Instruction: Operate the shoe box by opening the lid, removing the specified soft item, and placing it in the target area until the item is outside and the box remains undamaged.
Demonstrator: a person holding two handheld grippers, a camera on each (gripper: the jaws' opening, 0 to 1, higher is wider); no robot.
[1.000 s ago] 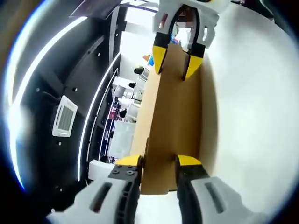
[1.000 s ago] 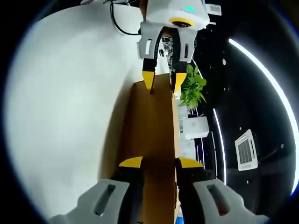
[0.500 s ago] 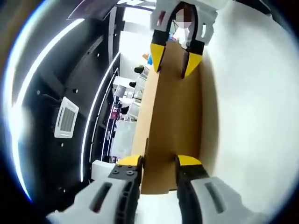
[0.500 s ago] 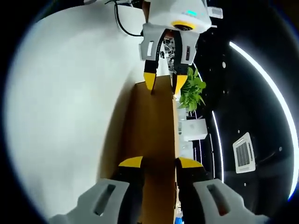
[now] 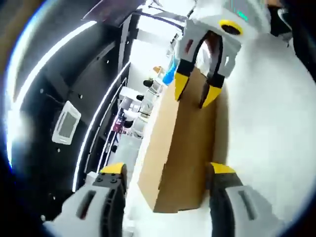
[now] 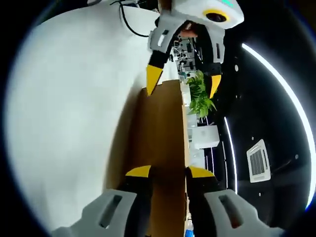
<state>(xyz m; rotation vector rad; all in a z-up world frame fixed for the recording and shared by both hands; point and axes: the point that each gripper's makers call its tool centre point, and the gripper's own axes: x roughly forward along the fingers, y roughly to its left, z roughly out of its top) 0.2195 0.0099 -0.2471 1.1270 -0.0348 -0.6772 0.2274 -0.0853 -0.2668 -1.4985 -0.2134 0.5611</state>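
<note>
Cardboard dead ahead in the left gripper view: the brown shoe box [image 5: 180,148] runs lengthwise away from the left gripper [image 5: 168,173], whose yellow-tipped jaws stand wide apart, one either side of the near end, holding nothing. Whether they touch the cardboard, I can't tell. At the far end the right gripper [image 5: 196,93] faces back toward us, jaws around the box's far edge. All of it sits against a white table [image 5: 276,143].

Over to the right gripper view, same line-up reversed. The right gripper [image 6: 165,173] has its jaws drawn close on the near end of the shoe box [image 6: 160,133], pinching the cardboard there. Far off, the left gripper [image 6: 181,84] hangs spread open over the other end, with a green plant [image 6: 200,98] behind it.

So the box's long axis joins the two grippers, one at each short end. The lid looks down, the soft item hidden; any lift would seem to start from these ends.
</note>
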